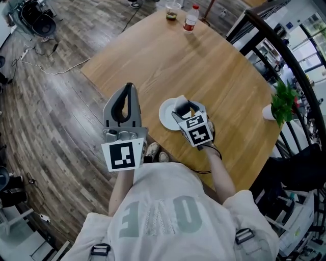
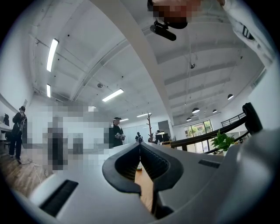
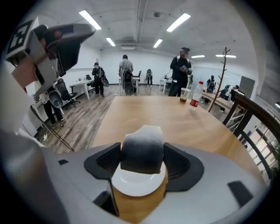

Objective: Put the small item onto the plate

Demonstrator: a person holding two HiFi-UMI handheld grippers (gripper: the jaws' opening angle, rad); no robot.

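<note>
A small grey-and-white block [image 3: 142, 151] sits clamped between the jaws of my right gripper [image 3: 142, 154]. It hangs just above a white plate [image 3: 138, 184] near the table's near edge. In the head view the right gripper [image 1: 182, 105] is over that plate [image 1: 166, 115] and covers its right half; the block [image 1: 181, 103] shows pale at the jaw tips. My left gripper [image 1: 130, 87] is held off the table's left edge above the floor, its jaws meeting at the tips with nothing between them. The left gripper view shows the left gripper [image 2: 140, 144] pointing up toward the ceiling.
The wooden table [image 1: 204, 66] carries a red-capped bottle [image 1: 191, 18] and a plastic cup [image 1: 173, 10] at its far end. A potted plant [image 1: 282, 102] stands at the right edge beside a black railing [image 1: 285, 51]. Several people stand in the room behind.
</note>
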